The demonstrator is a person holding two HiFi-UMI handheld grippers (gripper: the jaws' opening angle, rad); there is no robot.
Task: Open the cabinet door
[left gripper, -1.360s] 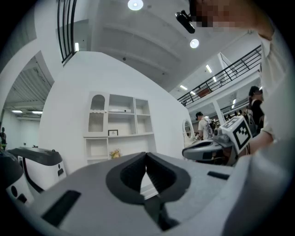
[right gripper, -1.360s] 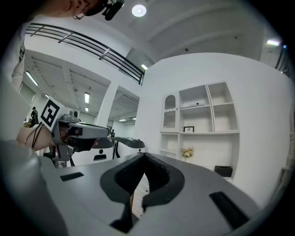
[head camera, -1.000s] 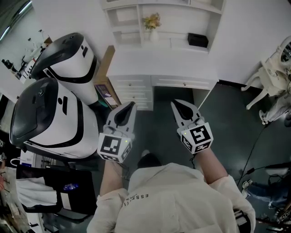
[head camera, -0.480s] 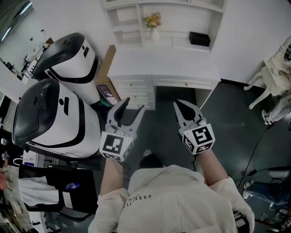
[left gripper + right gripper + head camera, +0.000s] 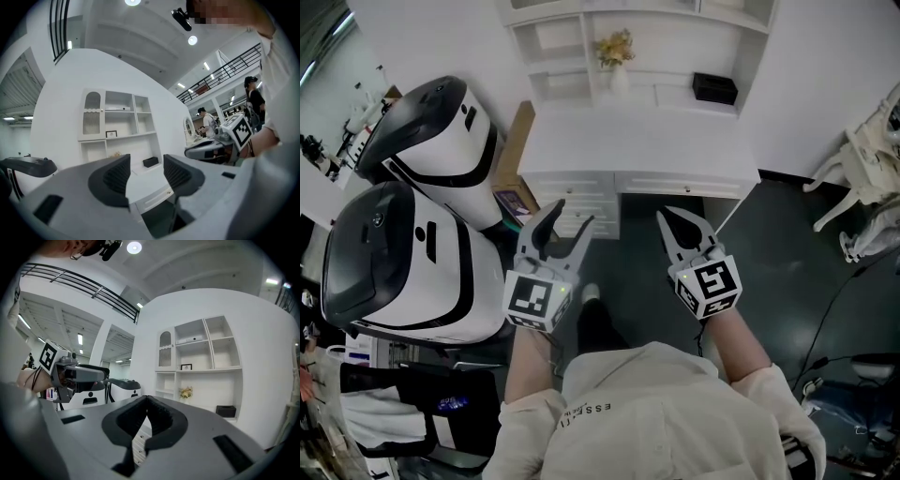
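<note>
A white desk point(image 5: 637, 141) with a shelf unit point(image 5: 628, 37) on top stands ahead. The unit's small arched cabinet door point(image 5: 92, 117) with ribbed glass sits at its upper left and also shows in the right gripper view point(image 5: 164, 350). It is closed. My left gripper point(image 5: 570, 216) points at the desk drawers; its jaws have just been opening and stand open with nothing between them point(image 5: 146, 161). My right gripper point(image 5: 667, 216) is beside it, shut and empty point(image 5: 147, 401). Both are well short of the door.
Two large white-and-black machines point(image 5: 441, 131) point(image 5: 394, 262) stand at the left. A vase of flowers point(image 5: 616, 52) and a black box point(image 5: 714, 89) sit on the shelves. A white chair point(image 5: 862, 159) is at the right, with cables on the dark floor point(image 5: 825, 347). People point(image 5: 255, 101) stand behind.
The left jaws went from shut to open. Both grippers and the person moved forward, so the desk now lies closer beneath them.
</note>
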